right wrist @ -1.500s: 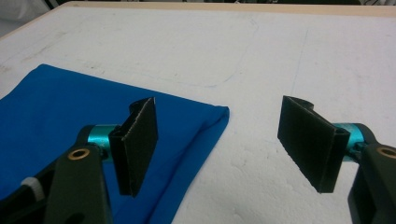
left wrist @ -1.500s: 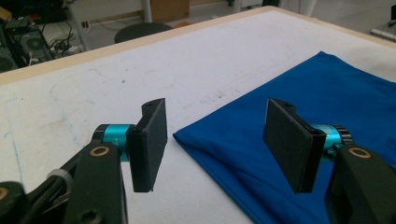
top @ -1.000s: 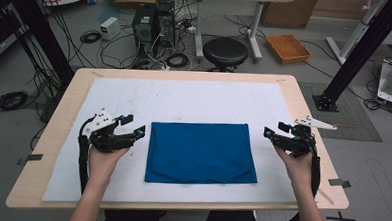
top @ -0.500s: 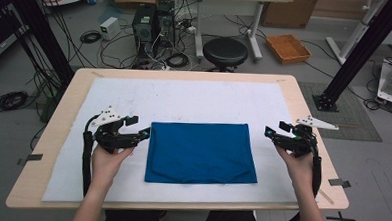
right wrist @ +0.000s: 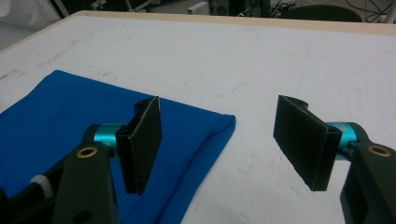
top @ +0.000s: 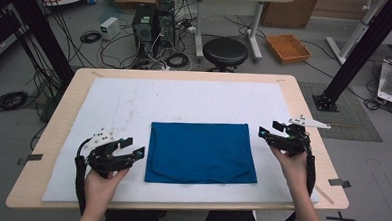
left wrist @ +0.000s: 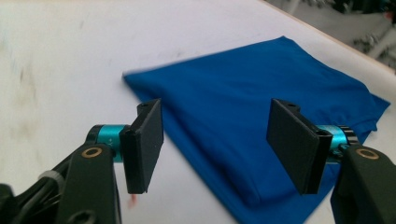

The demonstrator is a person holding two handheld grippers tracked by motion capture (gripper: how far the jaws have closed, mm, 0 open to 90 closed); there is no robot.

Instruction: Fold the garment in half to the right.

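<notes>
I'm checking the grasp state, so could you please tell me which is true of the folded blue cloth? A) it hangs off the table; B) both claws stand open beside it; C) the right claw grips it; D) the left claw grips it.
B: the folded blue cloth lies flat on the white mat, with the left claw and right claw open at its sides.

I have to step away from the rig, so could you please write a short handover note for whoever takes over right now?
Left tool: open, holding nothing, jaws just closing slightly, beside the near-left corner of the folded blue fabric cloth.
Right tool: open, holding nothing, off the cloth's far-right corner.
Cloth lies flat on the white mat covering the wooden table.
Done: both tools positioned at the cloth's sides.
Left: gripping the cloth; neither tool touches it yet.
</notes>
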